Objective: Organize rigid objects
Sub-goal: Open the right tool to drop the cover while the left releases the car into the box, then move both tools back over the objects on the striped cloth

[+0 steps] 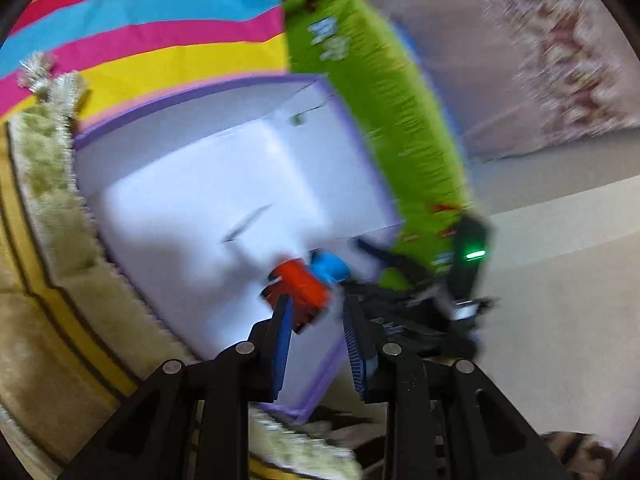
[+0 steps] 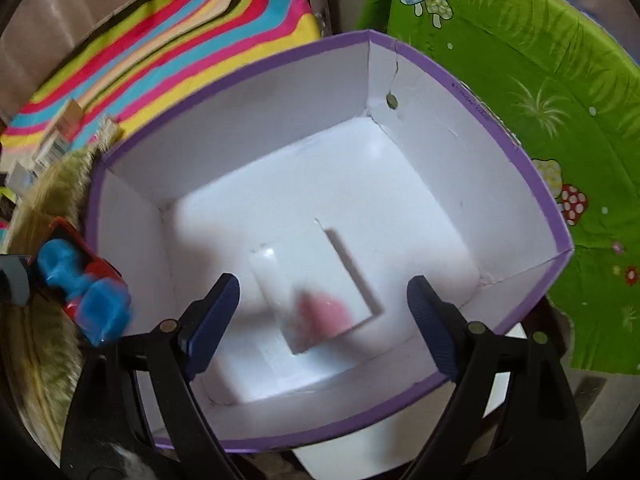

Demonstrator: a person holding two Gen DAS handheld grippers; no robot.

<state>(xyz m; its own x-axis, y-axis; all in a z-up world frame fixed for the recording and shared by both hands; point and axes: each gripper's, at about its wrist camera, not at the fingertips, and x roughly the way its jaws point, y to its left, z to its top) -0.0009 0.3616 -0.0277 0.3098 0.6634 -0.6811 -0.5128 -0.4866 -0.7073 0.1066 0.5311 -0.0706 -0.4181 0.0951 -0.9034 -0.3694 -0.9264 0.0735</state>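
Observation:
A white box with a purple rim (image 2: 536,184) sits open on the floor; it also shows in the left wrist view (image 1: 200,96). A white card with a pink blur (image 2: 316,292) lies on the box floor, right under my open right gripper (image 2: 324,320). My left gripper (image 1: 316,320) holds a red toy (image 1: 302,284) with a blue figure (image 1: 330,266) over the box's near edge. In the right wrist view the same red and blue toy (image 2: 86,292) hangs at the box's left rim. The left view is motion-blurred.
A green mat with mushroom prints (image 2: 540,92) lies right of the box. A rainbow-striped cloth (image 2: 168,52) lies behind it. A shaggy beige rug (image 1: 48,184) borders the box on the left. Small boxes (image 2: 60,128) sit at the far left.

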